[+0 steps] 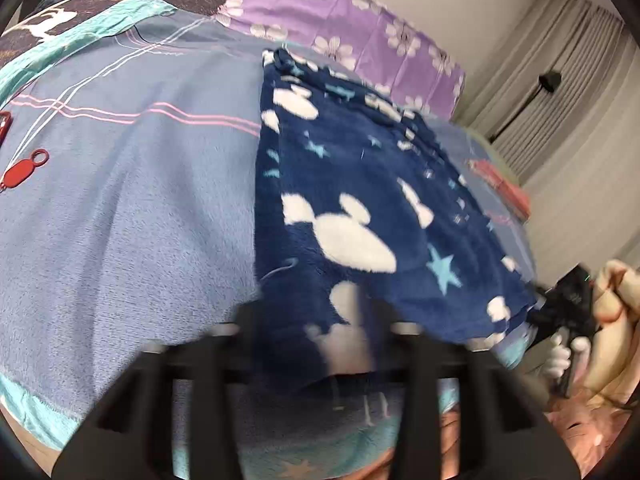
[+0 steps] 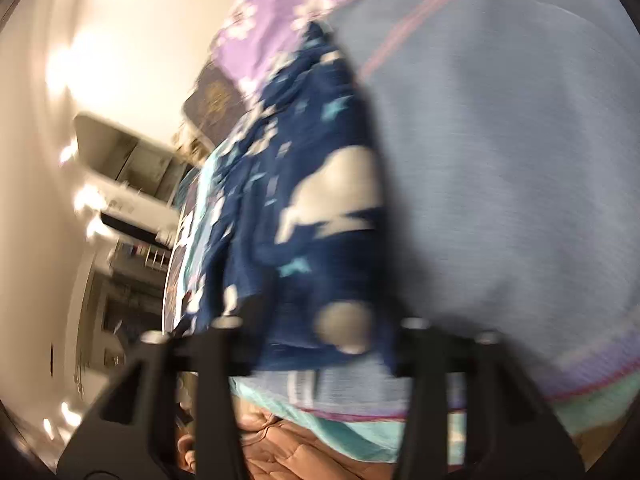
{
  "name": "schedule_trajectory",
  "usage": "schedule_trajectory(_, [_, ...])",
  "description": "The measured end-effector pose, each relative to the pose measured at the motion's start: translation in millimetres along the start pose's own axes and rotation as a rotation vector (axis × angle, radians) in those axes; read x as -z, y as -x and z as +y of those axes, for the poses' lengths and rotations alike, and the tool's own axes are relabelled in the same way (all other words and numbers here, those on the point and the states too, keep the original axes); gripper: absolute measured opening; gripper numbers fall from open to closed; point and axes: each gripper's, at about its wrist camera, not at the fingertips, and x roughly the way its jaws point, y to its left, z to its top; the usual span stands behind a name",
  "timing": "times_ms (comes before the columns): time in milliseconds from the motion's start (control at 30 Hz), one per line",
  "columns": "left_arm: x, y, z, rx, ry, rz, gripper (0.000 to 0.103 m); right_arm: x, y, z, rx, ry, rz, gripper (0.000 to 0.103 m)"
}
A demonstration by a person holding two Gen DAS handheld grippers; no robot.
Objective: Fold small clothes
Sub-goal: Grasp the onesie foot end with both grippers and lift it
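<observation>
Both grippers work the near hem of the garment [image 1: 360,208], one corner each, which looks like the setup for lifting that edge and folding it away across the bed [image 1: 140,200].

Left gripper [image 1: 320,344]: fleece runs straight between the jaws, apparently clenched on it, though blur hides the tips.

Right gripper [image 2: 320,344]: same picture, cloth [image 2: 312,208] bunched between the jaws, likely clenched; heavy blur, low confidence.

The garment is navy fleece with white mouse-head blobs and light-blue stars. It lies mostly flat ahead of the left jaws, rumpled at the far end. One thread hangs loose at its left edge.
</observation>
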Motion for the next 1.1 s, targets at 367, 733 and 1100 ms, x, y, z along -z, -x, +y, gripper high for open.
schedule_trajectory(367, [-23.9,40.5,-25.2,0.157,-0.036,-0.19,0.011,-11.1,31.3,29.2,-0.07,0.061,-0.138,0.011])
schedule_trajectory(733, [-36.0,153.6,-100.5,0.148,-0.282,-0.413,0.012,14.3,154.7,105.9,-0.077,0.299,-0.391,0.012])
schedule_trajectory(1100, [-95.0,78.9,-68.9,0.135,-0.126,-0.301,0.014,-67.8,82.5,112.2,-0.075,0.308,-0.358,0.012])
